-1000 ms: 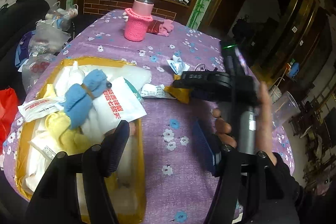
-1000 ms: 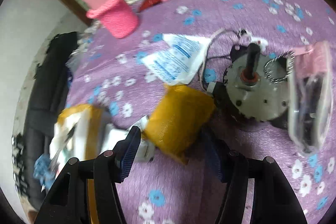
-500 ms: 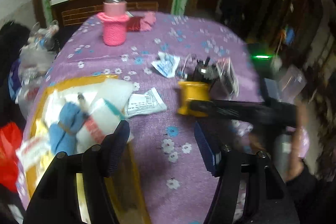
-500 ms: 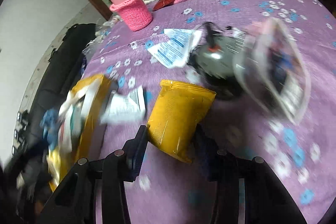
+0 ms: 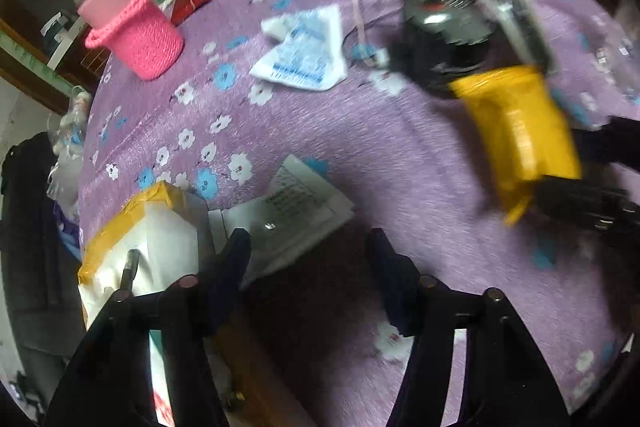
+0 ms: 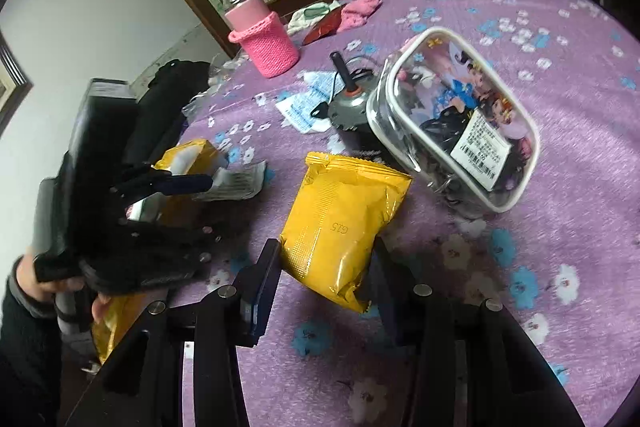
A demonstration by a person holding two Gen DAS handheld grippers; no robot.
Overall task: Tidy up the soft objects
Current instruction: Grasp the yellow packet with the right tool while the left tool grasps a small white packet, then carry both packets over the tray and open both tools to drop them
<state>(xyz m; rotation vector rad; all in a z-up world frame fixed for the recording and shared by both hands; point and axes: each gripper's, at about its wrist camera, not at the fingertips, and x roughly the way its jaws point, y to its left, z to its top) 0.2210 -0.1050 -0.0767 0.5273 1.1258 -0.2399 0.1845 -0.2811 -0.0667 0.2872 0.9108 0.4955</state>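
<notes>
The right gripper has its jaws pressed on the lower end of the one yellow snack pouch, held just above the purple flowered tablecloth near the table's middle; its jaws have just been closing. The left gripper stands half wide with nothing gripped, jaws just closing, above the one white paper packet lying against the yellow-taped box at the table's left edge. Also on the cloth: one pink knitted bottle, one clear pouch, one grey motor, one blue-printed sachet.
</notes>
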